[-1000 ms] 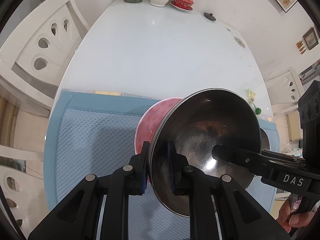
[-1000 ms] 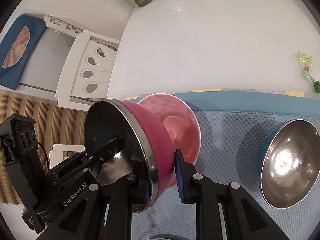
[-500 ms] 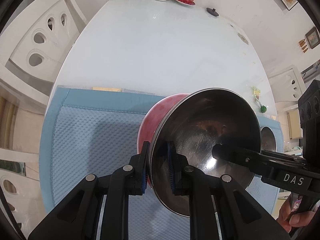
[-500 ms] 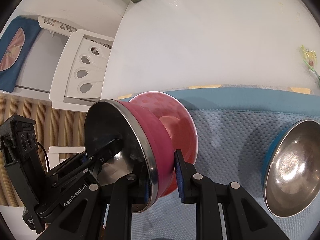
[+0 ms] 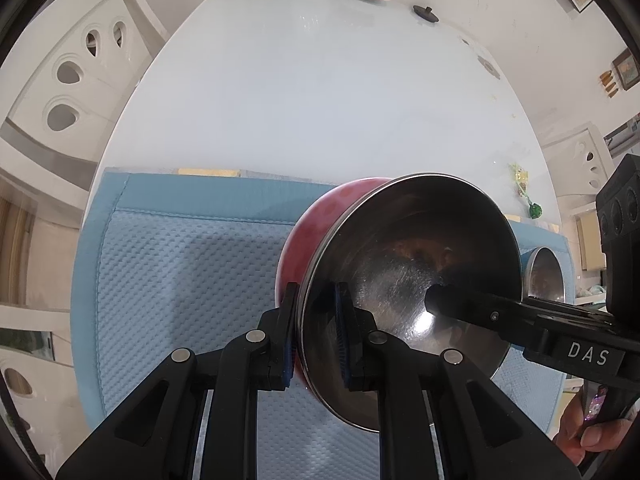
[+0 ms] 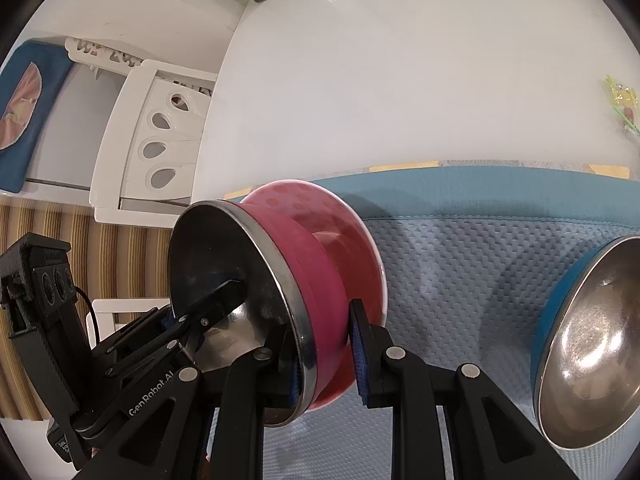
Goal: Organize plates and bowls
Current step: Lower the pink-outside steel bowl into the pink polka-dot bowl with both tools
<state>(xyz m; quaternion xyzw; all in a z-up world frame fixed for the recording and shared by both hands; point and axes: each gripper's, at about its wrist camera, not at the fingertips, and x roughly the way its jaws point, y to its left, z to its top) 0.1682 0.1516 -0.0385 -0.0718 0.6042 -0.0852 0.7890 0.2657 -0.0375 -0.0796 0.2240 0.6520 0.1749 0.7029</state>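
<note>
You have a pink bowl (image 6: 320, 276) with a steel interior tipped on its side above the blue mat (image 6: 460, 288), rim upright. Its base faces a pink dotted bowl (image 6: 304, 204) behind it. A blue steel-lined bowl (image 6: 592, 340) sits tilted at right.

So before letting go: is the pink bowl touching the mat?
Cannot tell. Both wrist views show the pink bowl tilted over the mat, its low edge hidden.

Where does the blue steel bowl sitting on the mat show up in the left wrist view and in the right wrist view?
Left wrist: blue bowl at the right edge, mostly hidden behind the held red bowl.
Right wrist: blue bowl at lower right, in plain view, tilted in the picture.
Shared landmark: the blue mat beneath both bowls.
</note>
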